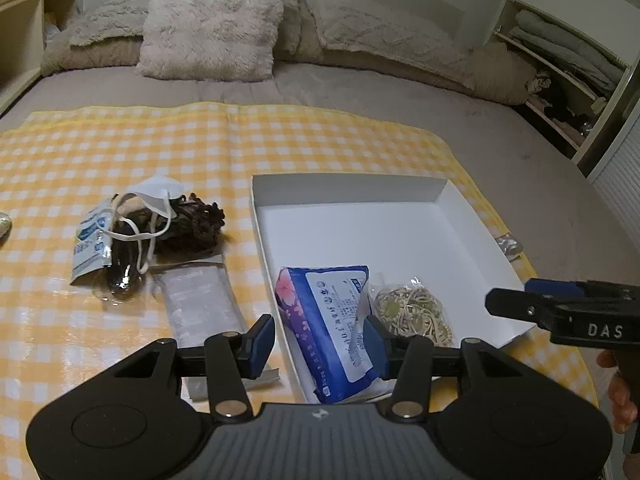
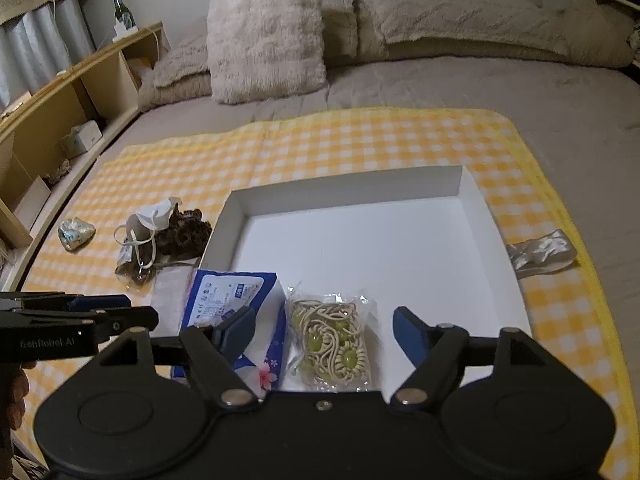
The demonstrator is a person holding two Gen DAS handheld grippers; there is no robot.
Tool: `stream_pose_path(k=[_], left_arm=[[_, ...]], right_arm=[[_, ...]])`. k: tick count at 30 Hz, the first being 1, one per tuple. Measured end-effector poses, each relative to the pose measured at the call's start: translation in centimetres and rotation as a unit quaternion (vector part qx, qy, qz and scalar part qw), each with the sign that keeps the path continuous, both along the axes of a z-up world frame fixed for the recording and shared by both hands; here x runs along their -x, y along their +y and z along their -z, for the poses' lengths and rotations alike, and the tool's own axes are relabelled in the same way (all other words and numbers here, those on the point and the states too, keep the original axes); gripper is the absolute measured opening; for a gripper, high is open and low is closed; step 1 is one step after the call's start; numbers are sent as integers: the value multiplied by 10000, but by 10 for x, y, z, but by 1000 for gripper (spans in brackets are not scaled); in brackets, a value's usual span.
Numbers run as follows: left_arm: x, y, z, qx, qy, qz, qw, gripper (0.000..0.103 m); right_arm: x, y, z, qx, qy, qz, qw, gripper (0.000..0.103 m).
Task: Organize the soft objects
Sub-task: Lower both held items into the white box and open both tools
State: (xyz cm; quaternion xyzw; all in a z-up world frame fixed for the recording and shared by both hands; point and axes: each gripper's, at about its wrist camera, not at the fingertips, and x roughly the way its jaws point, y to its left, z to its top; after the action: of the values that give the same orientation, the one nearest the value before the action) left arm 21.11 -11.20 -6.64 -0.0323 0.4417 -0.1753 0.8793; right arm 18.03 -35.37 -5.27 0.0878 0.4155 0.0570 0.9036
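I hold my left hand-held gripper [image 1: 320, 344] at the bottom centre of its view, fingers spread with nothing pinched, above a blue tissue pack [image 1: 332, 320] that lies in the near left corner of a white box [image 1: 472, 216]. My right hand-held gripper [image 2: 324, 326] is spread wider at the bottom of its own view, also empty, over a clear bag of beige hair ties [image 2: 332, 344] just right of the tissue pack. The box sits on a yellow checked cloth [image 2: 320, 144] spread over a bed [image 2: 560, 112]. Left of the box, on the cloth, lie a white face mask [image 1: 156, 196], a dark brown fuzzy bundle [image 1: 196, 224] and a flat clear packet [image 1: 200, 300].
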Motion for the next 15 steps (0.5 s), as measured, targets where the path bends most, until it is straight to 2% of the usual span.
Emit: stream_pose_path(k=[3, 5, 8, 12, 15], left_arm=[[6, 4, -4, -24, -107, -56, 9999, 68], [10, 6, -8, -77, -214, -89, 9997, 82], [15, 10, -12, -123, -359, -165, 9991, 94], [22, 16, -18, -158, -546, -276, 9980, 103], [26, 20, -21, -230, -693, -308, 9969, 103]], right_arm=[[10, 1, -3, 49, -114, -7, 9999, 82], [15, 3, -5, 133, -219, -50, 9997, 84], [22, 5, -8, 285, -383, -66, 9988, 89], [29, 8, -14, 416, -643, -66, 9970, 101], [34, 11, -19, 502, -869, -85, 9949, 103]])
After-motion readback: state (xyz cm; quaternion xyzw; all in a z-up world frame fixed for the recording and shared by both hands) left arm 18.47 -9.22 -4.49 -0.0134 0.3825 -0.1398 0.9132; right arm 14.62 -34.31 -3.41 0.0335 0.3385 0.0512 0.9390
